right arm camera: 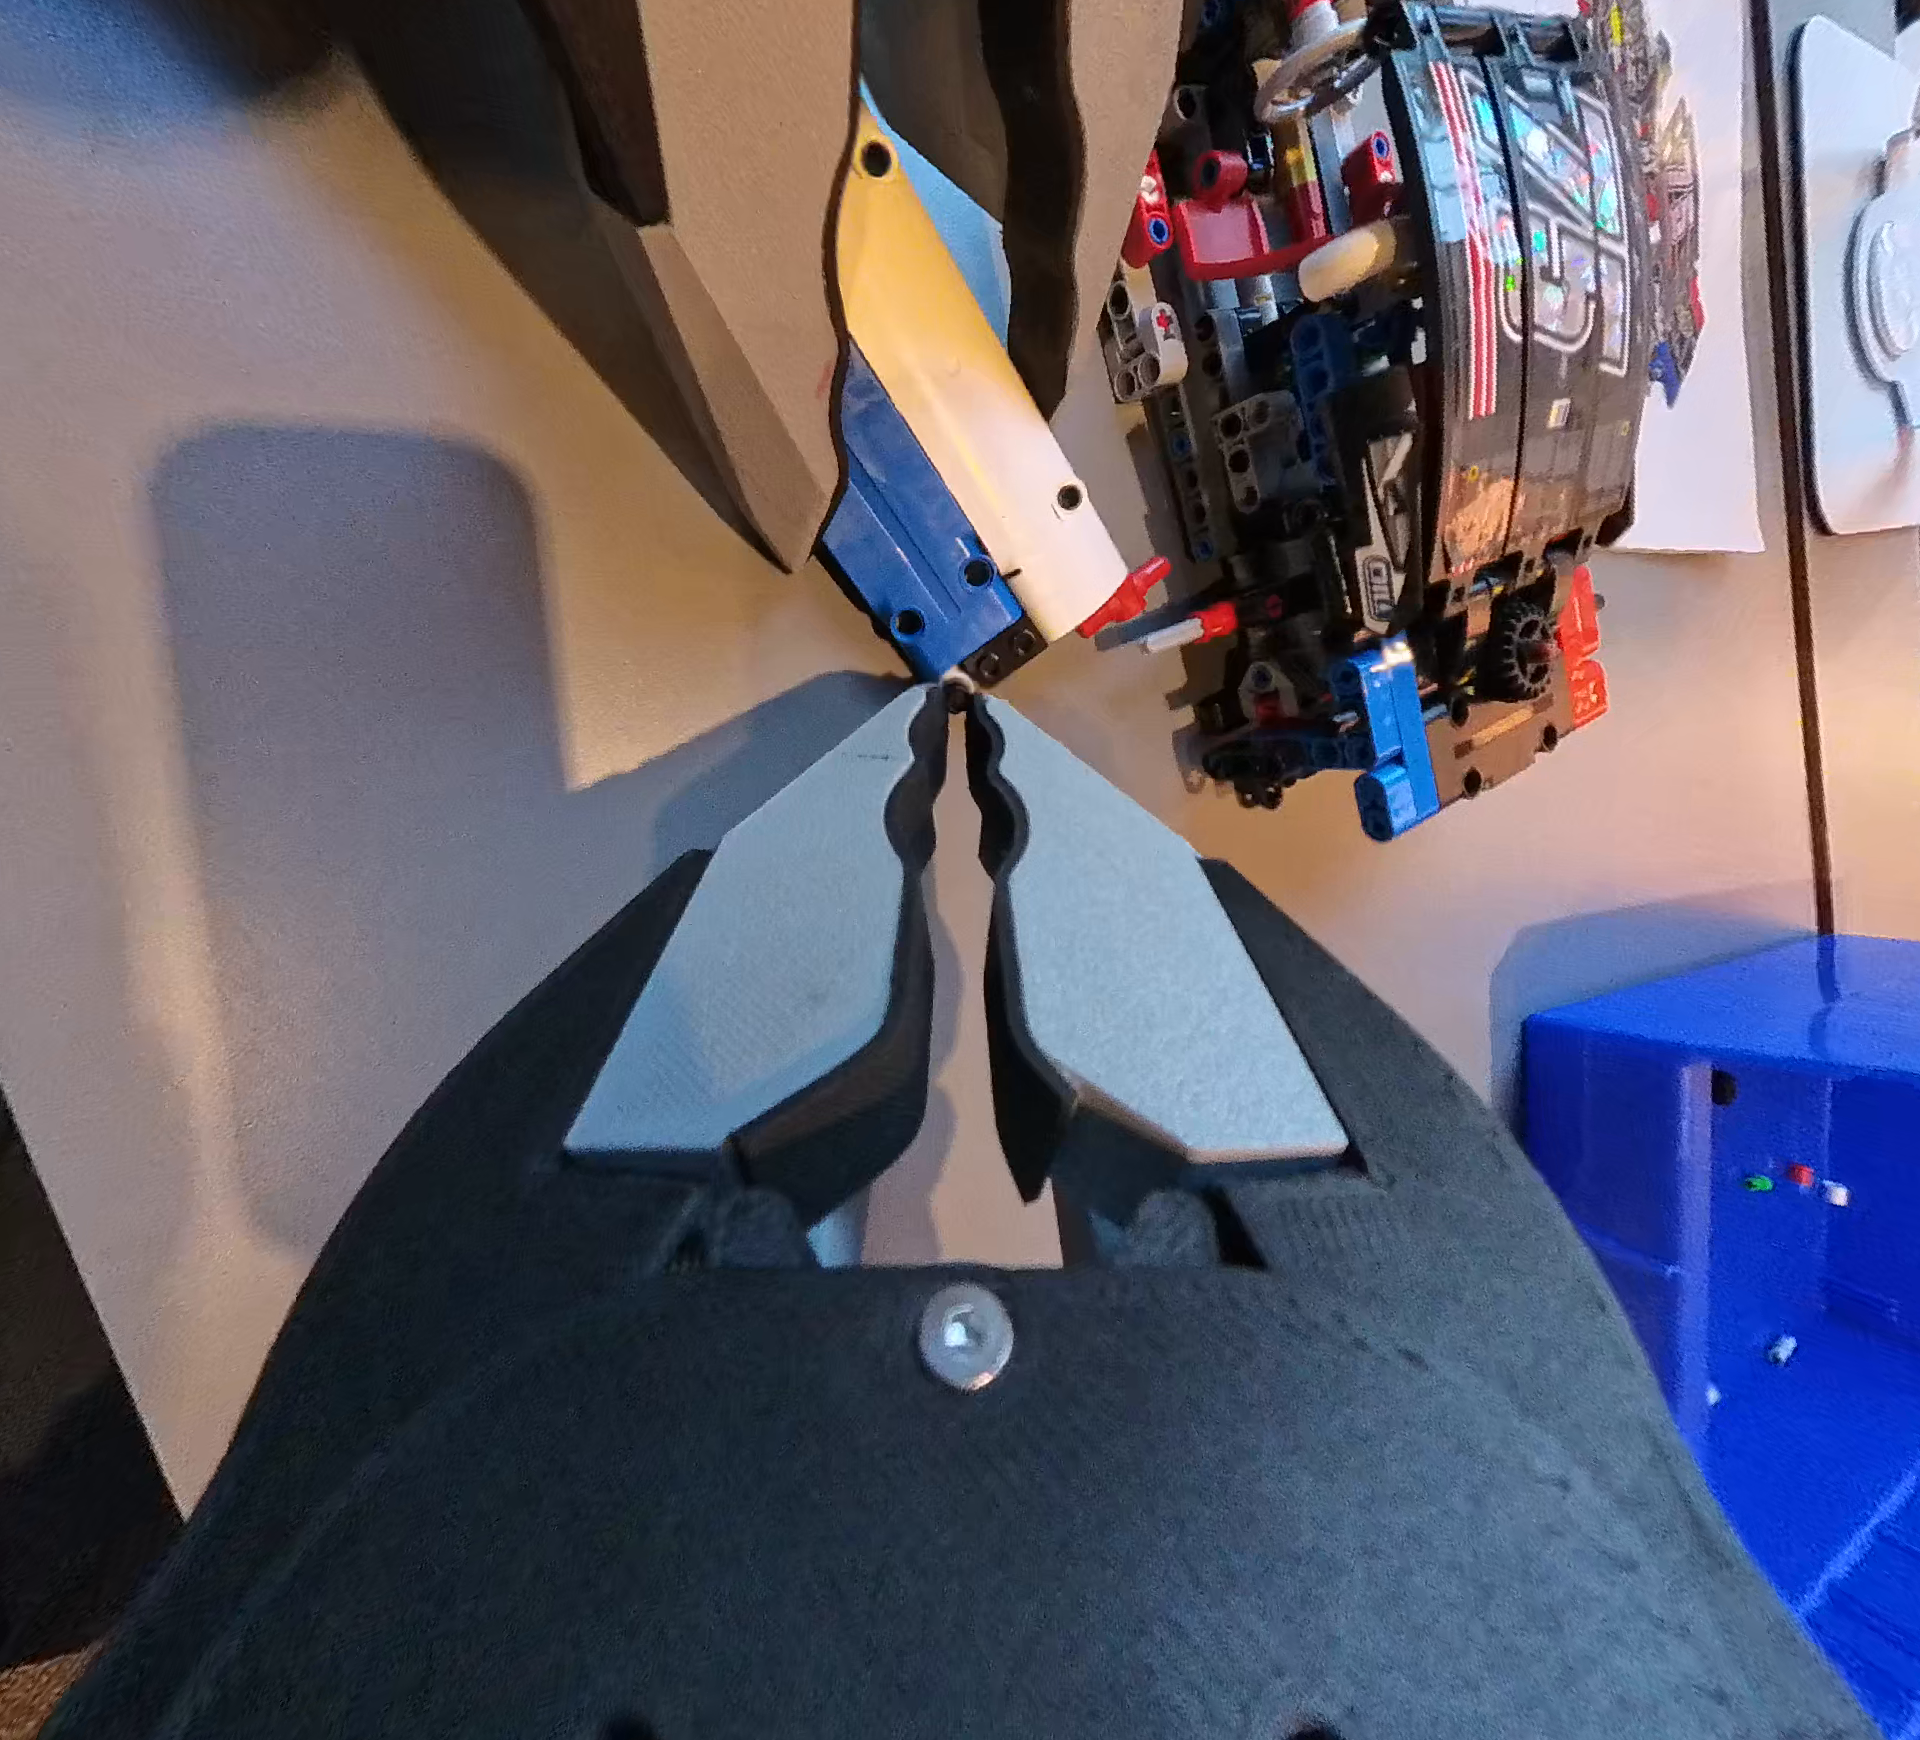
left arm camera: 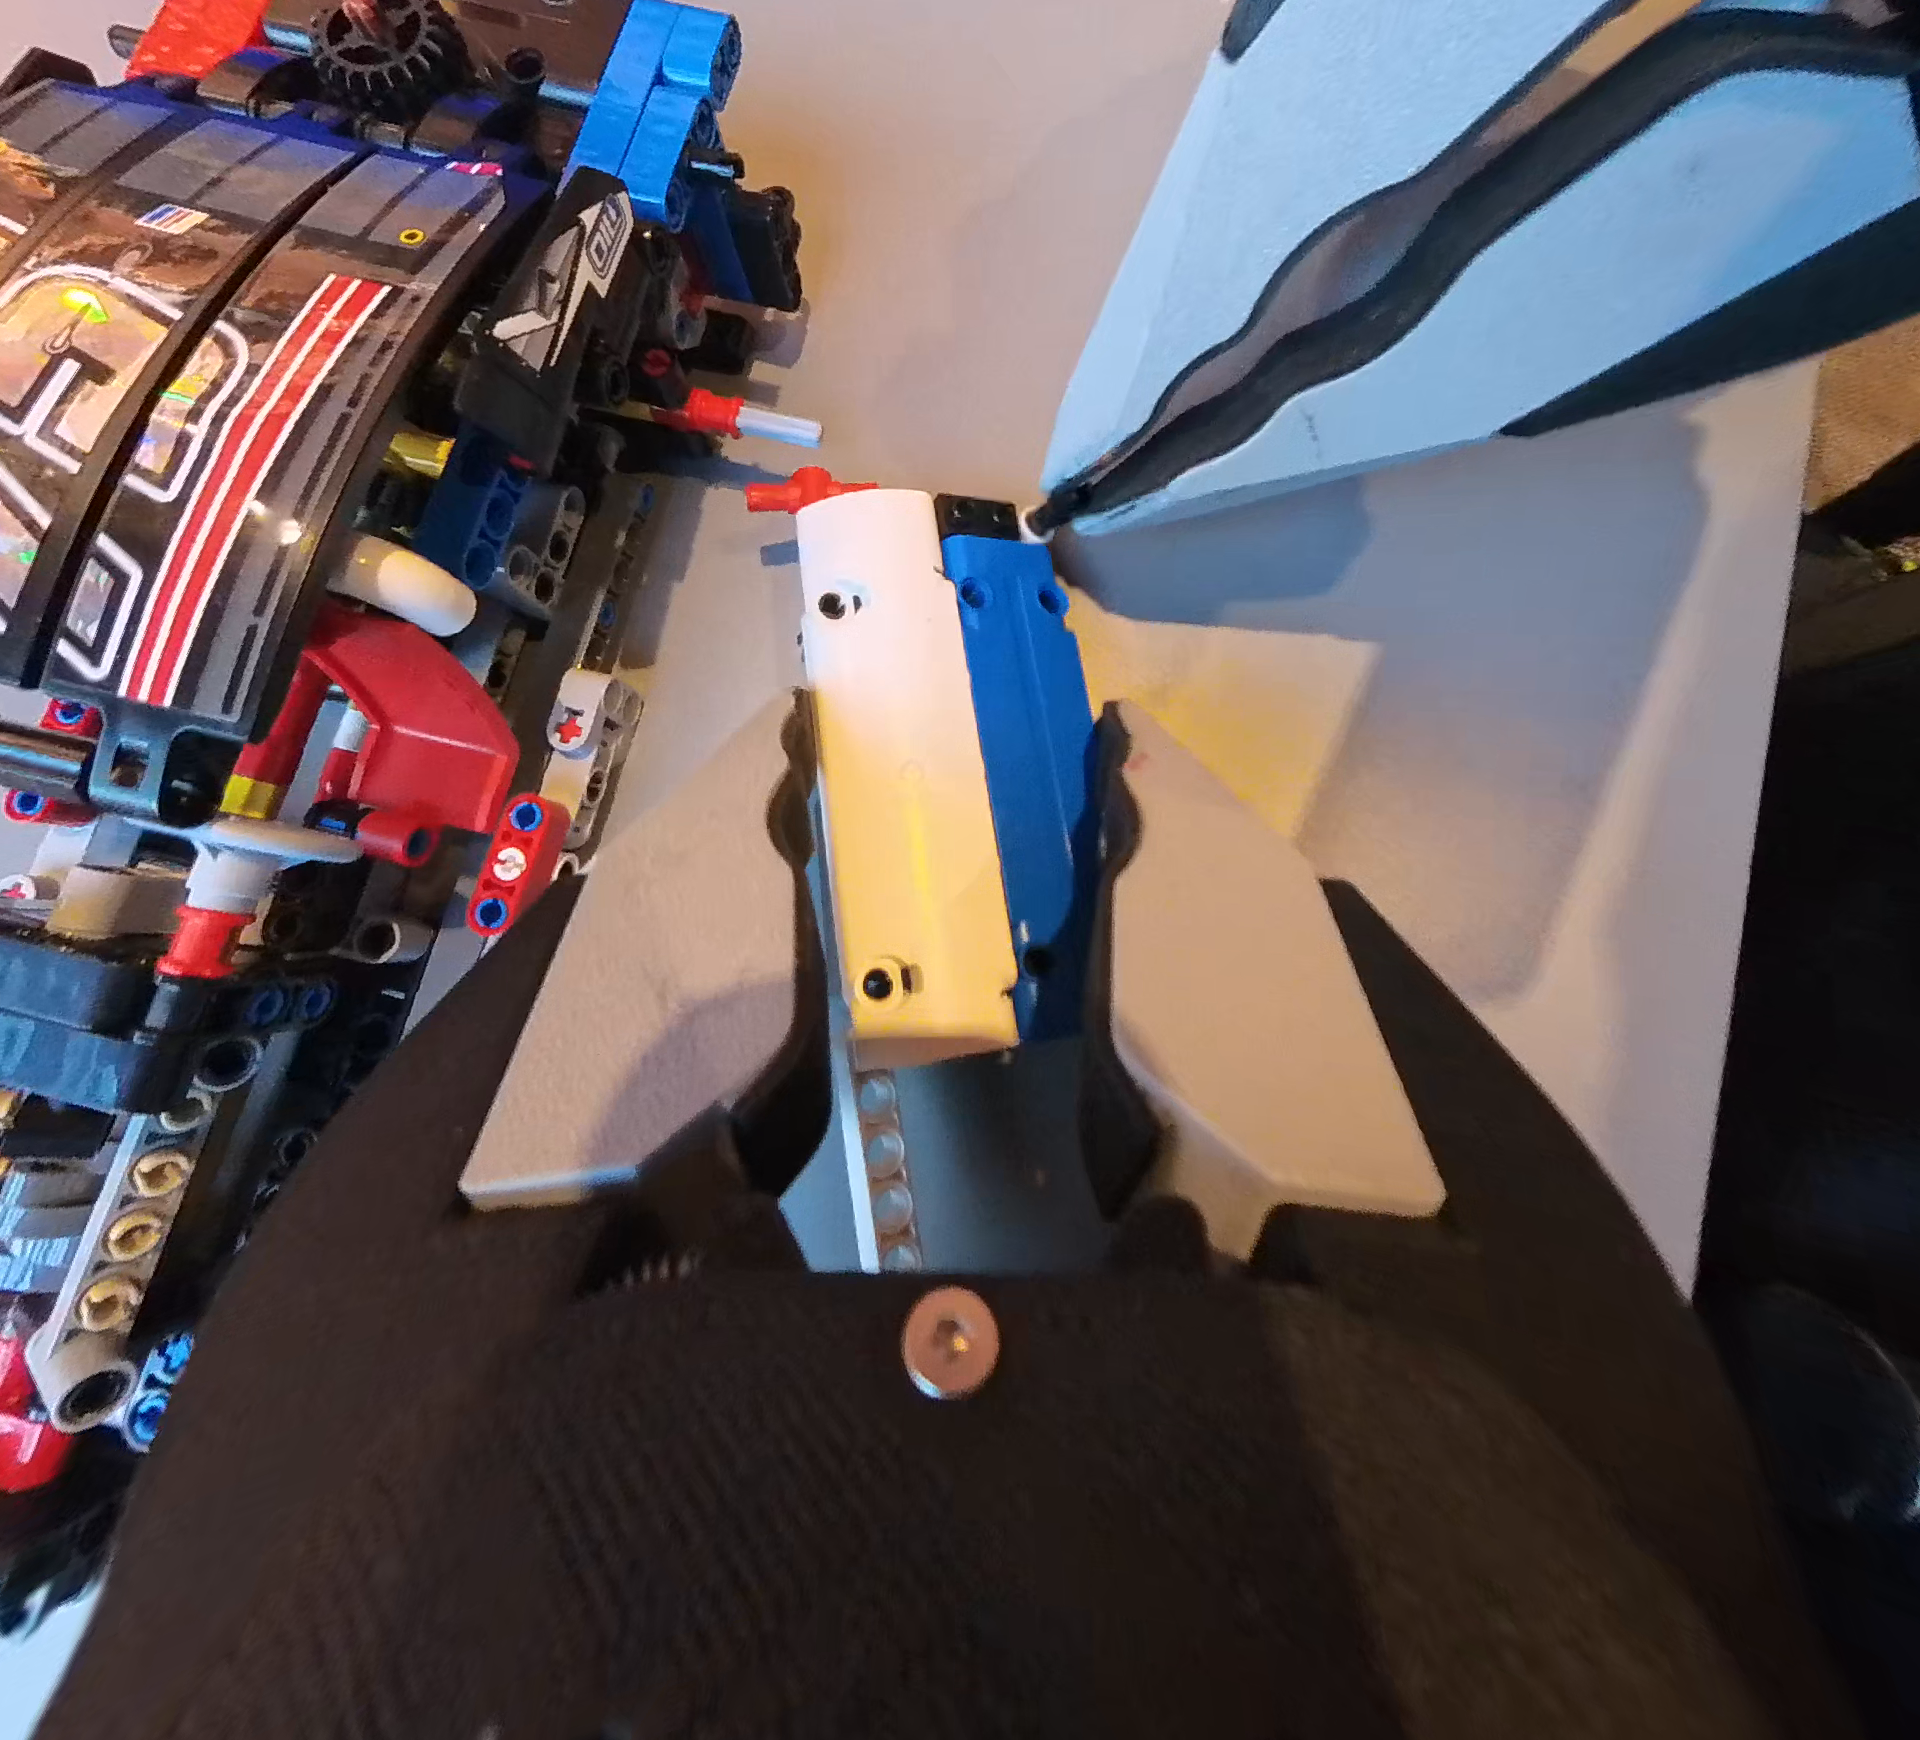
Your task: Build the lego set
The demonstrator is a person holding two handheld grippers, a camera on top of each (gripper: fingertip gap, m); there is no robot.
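My left gripper [left arm camera: 951, 734] is shut on a sub-assembly [left arm camera: 904, 859] of a long white panel and a long blue panel with a black end piece and a red pin. It holds it just above the table. My right gripper [right arm camera: 956, 698] is shut on a tiny white and black piece [right arm camera: 954, 684] and presses it against the black end of the sub-assembly [right arm camera: 935, 547]. In the left wrist view the right gripper [left arm camera: 1049, 514] comes in from the upper right. The partly built car model [left arm camera: 312, 443] lies to the left; it also shows in the right wrist view [right arm camera: 1455, 391].
A blue parts bin [right arm camera: 1714, 1275] stands at the lower right with a few tiny pieces inside. A printed sheet [right arm camera: 1704, 464] lies under the car's far side. A white flat object [right arm camera: 1860, 288] lies beyond it. The table edge [left arm camera: 1756, 859] runs close on the right. Tip to tip, the grippers are about 4 cm apart.
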